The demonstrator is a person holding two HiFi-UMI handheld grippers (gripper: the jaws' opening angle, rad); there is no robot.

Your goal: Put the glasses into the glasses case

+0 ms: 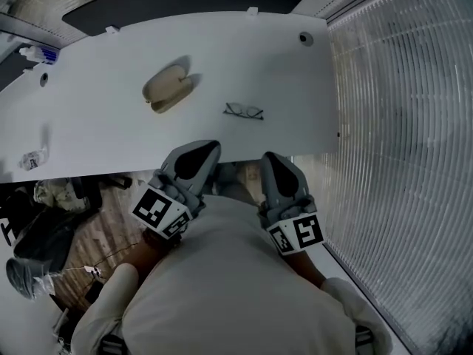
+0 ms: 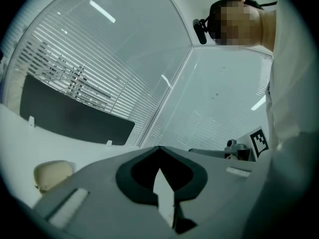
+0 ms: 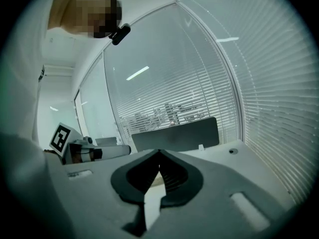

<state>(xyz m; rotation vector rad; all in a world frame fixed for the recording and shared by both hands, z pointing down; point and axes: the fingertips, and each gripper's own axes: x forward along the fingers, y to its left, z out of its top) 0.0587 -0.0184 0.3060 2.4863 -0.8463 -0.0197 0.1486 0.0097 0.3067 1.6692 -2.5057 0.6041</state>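
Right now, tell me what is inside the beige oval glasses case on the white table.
Nothing shows inside the beige oval glasses case; its hollow is mostly hidden by its own shell. The thin-framed glasses lie outside it, apart, on the white table.

The glasses are too small in the head view to tell whether their arms are folded. In the left gripper view, the left gripper covers the lower right of the glasses case. A blue-and-white item at the left end of the counter is too small to identify.
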